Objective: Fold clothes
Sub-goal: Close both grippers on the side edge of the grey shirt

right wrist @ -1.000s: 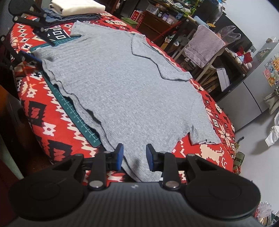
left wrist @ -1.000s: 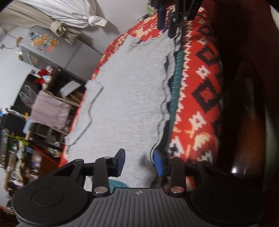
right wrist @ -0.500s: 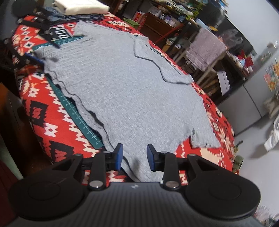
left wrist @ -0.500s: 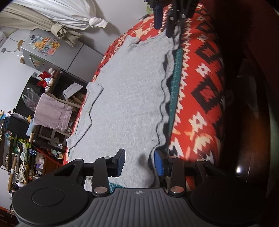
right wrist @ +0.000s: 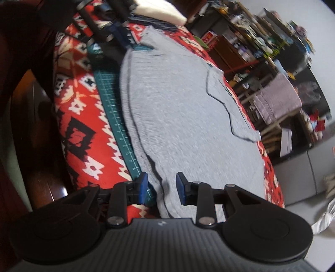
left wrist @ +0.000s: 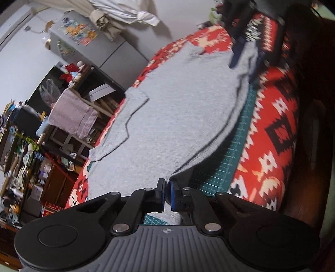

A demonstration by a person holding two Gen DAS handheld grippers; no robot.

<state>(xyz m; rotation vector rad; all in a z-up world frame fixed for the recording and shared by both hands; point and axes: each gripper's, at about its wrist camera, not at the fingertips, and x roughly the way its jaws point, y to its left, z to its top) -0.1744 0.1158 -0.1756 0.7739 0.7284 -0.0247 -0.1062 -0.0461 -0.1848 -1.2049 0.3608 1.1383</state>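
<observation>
A grey ribbed T-shirt [left wrist: 178, 117] lies spread over a green cutting mat [left wrist: 236, 146] on a table with a red patterned cloth [left wrist: 272, 117]. My left gripper [left wrist: 166, 188] is shut on the shirt's near corner at the hem, and that edge is raised off the mat. In the right wrist view the same shirt [right wrist: 184, 117] fills the middle. My right gripper [right wrist: 162, 185] is open, its blue fingers [right wrist: 143, 184] straddling the shirt's edge at the opposite end. Each gripper shows small and blurred at the top of the other's view.
A stack of folded clothes [right wrist: 161, 14] sits at the table's far end. Beyond the table stand a chair draped with a mauve towel [left wrist: 71, 117], cluttered shelves [left wrist: 23, 163] and a grey fridge [left wrist: 94, 46]. Dark wood [right wrist: 35, 129] borders the near side.
My left gripper has shut on the shirt's corner and lifted the hem edge off the mat. The right gripper has stayed open while shifting along the shirt's edge.
</observation>
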